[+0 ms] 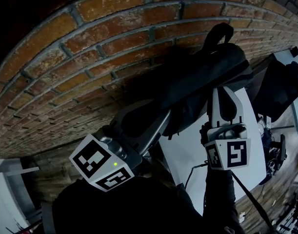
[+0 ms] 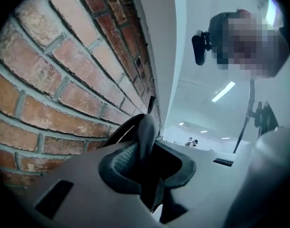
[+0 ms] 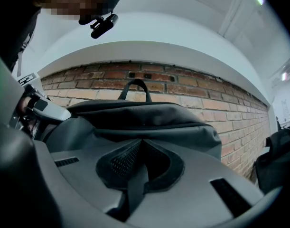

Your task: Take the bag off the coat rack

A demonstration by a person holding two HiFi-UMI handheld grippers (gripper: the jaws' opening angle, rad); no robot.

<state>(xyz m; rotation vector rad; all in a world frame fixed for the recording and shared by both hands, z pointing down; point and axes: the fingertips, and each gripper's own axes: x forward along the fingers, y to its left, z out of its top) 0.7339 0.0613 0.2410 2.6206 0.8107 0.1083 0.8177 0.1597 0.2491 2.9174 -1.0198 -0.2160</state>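
brick wall (image 1: pixel 66 57) behind; bag (image 1: pixel 207 77) fold pinched in left gripper (image 2: pixel 145 141), strap (image 3: pixel 135 189) clamped in right gripper (image 3: pixel 141 148); top loop (image 1: pixel 218 33) above the jaws may be snagged, thin grips pulled loose

No text, brand, number or label can be read in any view. The only signs are black-and-white square marker patterns, with no letters or digits. They are on the cube (image 1: pixel 104 167) of the left gripper (image 2: pixel 147 122) and the cube (image 1: pixel 228 155) of the right gripper (image 3: pixel 141 142).
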